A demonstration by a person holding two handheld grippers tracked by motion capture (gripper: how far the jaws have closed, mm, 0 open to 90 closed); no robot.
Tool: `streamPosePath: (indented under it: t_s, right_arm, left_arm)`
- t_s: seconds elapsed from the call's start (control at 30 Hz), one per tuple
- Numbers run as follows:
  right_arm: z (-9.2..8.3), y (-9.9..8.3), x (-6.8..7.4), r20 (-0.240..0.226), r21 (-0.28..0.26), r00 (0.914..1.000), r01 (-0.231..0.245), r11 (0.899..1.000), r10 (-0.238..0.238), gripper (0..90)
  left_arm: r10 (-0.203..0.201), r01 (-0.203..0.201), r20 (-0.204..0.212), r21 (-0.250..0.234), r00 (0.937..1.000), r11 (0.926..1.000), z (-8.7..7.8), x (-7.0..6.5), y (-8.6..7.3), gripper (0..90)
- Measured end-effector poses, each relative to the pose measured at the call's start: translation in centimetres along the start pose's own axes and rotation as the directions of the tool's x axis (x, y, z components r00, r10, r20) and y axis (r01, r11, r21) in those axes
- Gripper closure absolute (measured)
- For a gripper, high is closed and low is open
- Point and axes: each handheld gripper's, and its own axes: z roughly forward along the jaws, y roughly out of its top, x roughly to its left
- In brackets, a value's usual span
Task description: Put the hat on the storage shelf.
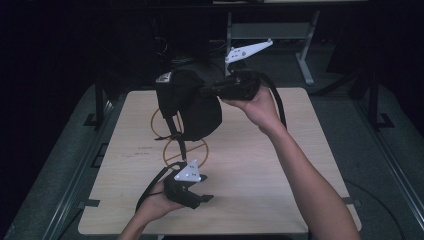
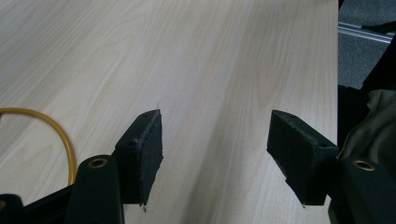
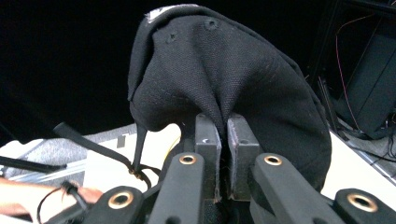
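Right gripper view looks along the right tool (image 3: 223,154), whose two pads are pressed together on a thin fold of a black fabric bag (image 3: 224,79). The bag hangs in the air above the desk (image 3: 112,161), with its strap (image 3: 100,148) falling down toward the left hand.

The pinched fold is small, so I judge that the cloth can slide out of the pads if the bag swings or if the strap is pulled, and then the bag drops onto the desk. The strap could also catch on the left tool below it.

Left gripper view shows the left tool (image 2: 215,149) wide apart and holding nothing, just over the bare wood of the desk, with a piece of a yellow ring (image 2: 60,135) beside it.

High view gives what both others miss: the bag (image 1: 192,102) is held up over the far middle of the desk (image 1: 250,170), the yellow ring (image 1: 172,132) lies under it, and the left tool (image 1: 192,192) rests low near the front edge, well apart from the right tool (image 1: 212,89).
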Motion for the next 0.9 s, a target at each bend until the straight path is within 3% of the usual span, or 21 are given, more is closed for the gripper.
streamPosePath:
  t_s: [0.23,0.9]
  right_arm:
    - [1.3,0.4,-0.3,0.005,-0.017,0.9999,-0.009,1.0,0.01,84.7]
    - [5.7,1.5,-0.9,-0.049,-0.036,0.998,-0.042,0.998,0.04,84.4]
  left_arm:
    - [0.013,-0.013,0.005,0.001,0.9999,0.9999,0.1,-0.4,0.1,35.4]
    - [0.007,-0.007,0.014,0.01,0.9999,0.9999,0.5,-0.4,-0.1,35.4]
